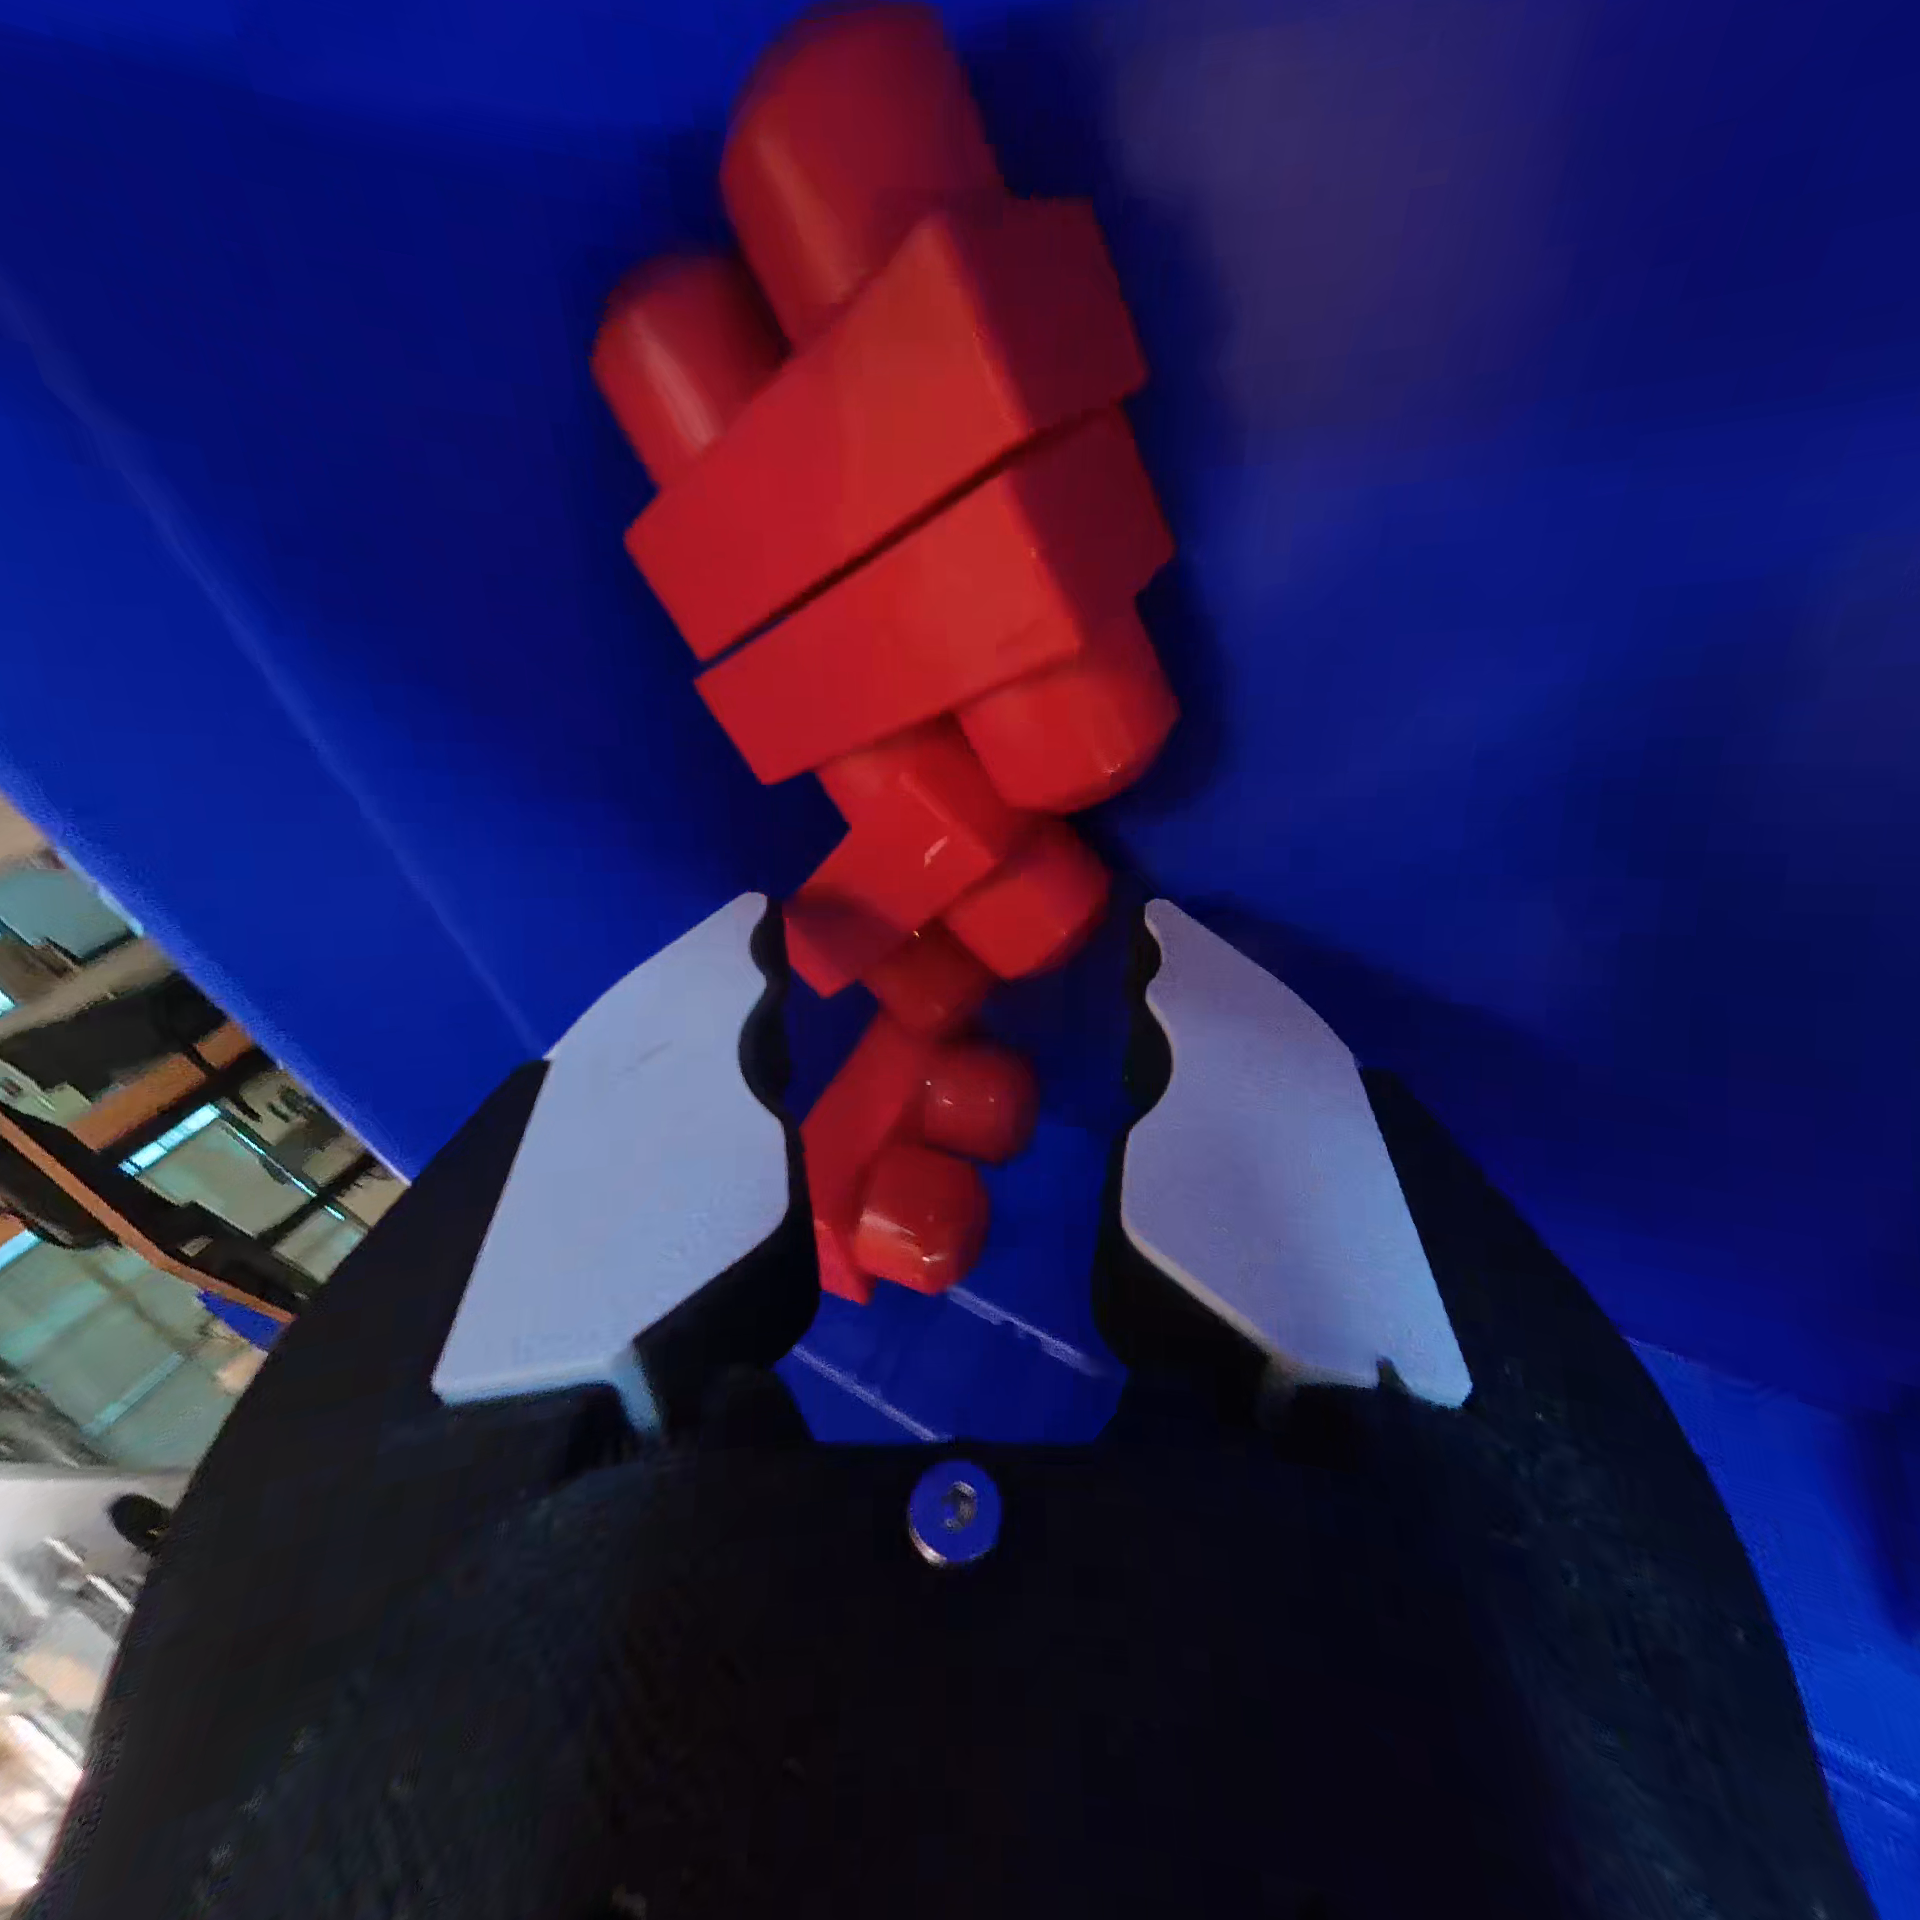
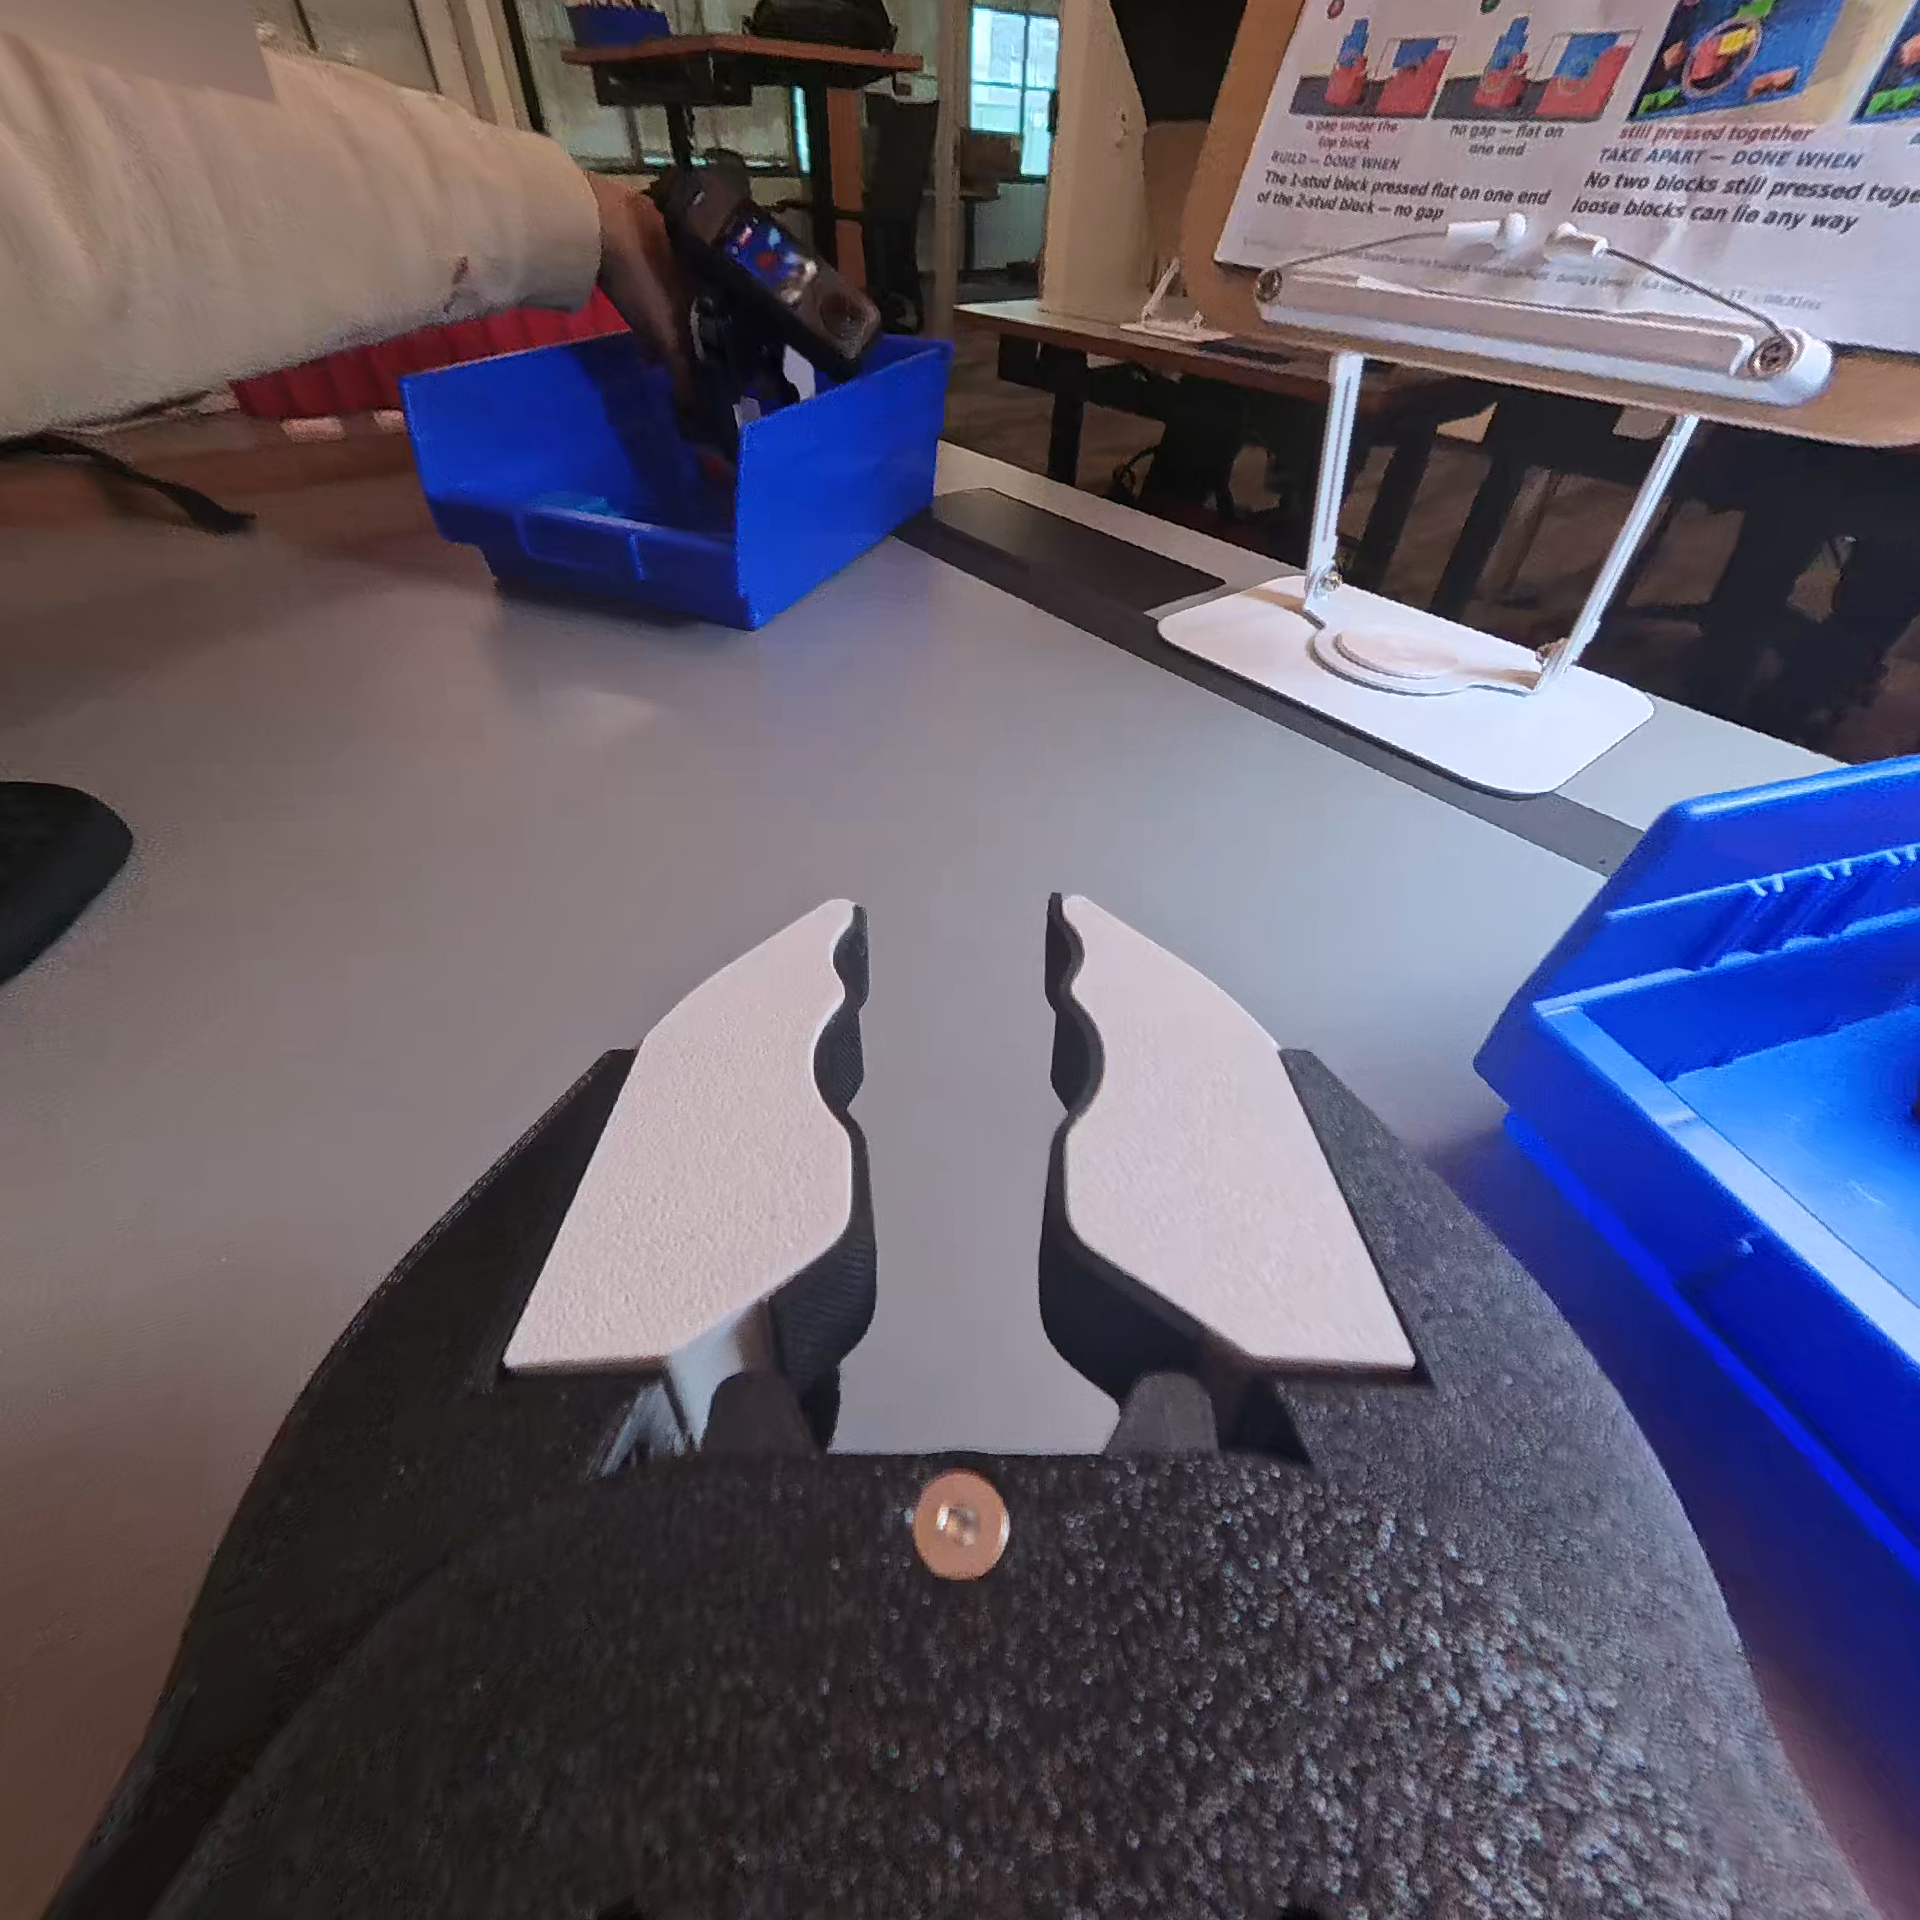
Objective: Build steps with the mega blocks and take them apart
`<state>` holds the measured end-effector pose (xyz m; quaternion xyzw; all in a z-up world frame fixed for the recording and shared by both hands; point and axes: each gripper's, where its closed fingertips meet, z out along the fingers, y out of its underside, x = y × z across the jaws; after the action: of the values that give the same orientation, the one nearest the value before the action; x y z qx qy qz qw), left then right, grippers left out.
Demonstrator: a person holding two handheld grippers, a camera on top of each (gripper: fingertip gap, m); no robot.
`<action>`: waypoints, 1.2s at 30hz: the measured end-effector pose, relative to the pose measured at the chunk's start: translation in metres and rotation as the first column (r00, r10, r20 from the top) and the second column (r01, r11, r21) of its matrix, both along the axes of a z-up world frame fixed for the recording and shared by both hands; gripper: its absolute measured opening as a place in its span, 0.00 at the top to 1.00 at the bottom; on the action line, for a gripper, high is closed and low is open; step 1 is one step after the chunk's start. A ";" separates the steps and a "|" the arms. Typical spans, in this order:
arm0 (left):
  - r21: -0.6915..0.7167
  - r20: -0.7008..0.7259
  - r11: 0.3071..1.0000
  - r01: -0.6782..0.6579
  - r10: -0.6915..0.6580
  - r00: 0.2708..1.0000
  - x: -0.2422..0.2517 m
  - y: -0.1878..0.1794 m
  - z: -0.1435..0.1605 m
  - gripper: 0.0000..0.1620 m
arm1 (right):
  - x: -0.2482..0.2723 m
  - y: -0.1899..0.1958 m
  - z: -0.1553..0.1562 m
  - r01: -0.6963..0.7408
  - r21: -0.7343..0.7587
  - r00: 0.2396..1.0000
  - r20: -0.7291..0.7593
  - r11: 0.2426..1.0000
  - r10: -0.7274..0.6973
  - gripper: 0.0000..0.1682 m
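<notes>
Between the left hand-held gripper's parted fingers, gripping nothing, red mega blocks lie heaped in the far blue bin. Centre on one block, then close squarely. Right hand-held gripper hovers part-open, empty, above the grey worktop.

Red blocks between parted fingers

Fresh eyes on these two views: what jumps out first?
In the left wrist view, a pile of red blocks against the blue bin fills the frame, with the left gripper open right at the nearest block. In the right wrist view, the right gripper hangs open and empty over the bare grey table, with a second blue bin at its right and a white stand holding an instruction sheet beyond.
</notes>
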<state>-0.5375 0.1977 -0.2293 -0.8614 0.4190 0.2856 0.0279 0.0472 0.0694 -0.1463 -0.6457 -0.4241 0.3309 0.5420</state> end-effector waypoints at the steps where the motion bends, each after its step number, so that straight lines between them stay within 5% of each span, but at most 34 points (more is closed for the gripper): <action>1: -0.025 -0.011 0.999 0.027 -0.027 1.000 -0.001 0.002 -0.001 0.64 | 0.001 0.003 -0.003 0.003 -0.010 1.000 0.004 1.000 -0.003 0.81; 12: -0.079 0.004 0.995 0.065 -0.065 0.998 0.007 -0.017 0.004 0.66 | 0.003 0.008 -0.011 0.004 -0.043 1.000 0.009 0.999 -0.004 0.83; 17: 0.177 0.090 0.979 0.097 -0.114 0.989 0.048 -0.040 0.066 0.66 | 0.001 -0.002 -0.001 -0.019 0.013 1.000 0.007 1.000 0.019 0.84; 20: 0.401 0.328 0.913 0.076 -0.220 0.919 0.118 -0.056 0.114 0.67 | -0.002 -0.010 0.006 -0.036 0.043 0.999 -0.004 0.998 0.036 0.84; 23: 0.556 0.674 0.830 -0.032 -0.428 0.602 0.236 -0.087 0.158 0.67 | -0.011 -0.022 0.010 -0.059 0.082 0.998 0.005 0.995 0.059 0.81; 26: 0.554 0.832 0.815 -0.170 -0.549 0.083 0.351 -0.138 0.192 0.67 | -0.025 -0.039 0.009 -0.087 0.127 0.996 0.033 0.988 0.083 0.75; 30: 0.261 0.822 0.925 -0.276 -0.363 -0.440 0.448 -0.184 0.186 0.67 | -0.040 -0.059 0.019 -0.038 0.353 0.997 0.083 0.935 0.009 0.72; 33: -0.030 0.742 0.973 -0.227 -0.130 -0.657 0.491 -0.194 0.161 0.67 | -0.049 -0.076 0.033 -0.010 0.572 0.993 0.102 0.820 -0.059 0.70; 36: -0.137 0.752 0.970 -0.202 -0.031 -0.659 0.519 -0.203 0.131 0.67 | -0.056 -0.086 0.032 -0.018 0.675 0.984 0.144 0.737 -0.107 0.69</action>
<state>-0.0190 -0.0050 -0.0978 -0.6520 0.0370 -0.6329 0.4159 -0.0092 -0.0165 -0.1140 -0.4422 -0.5447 0.0847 0.7075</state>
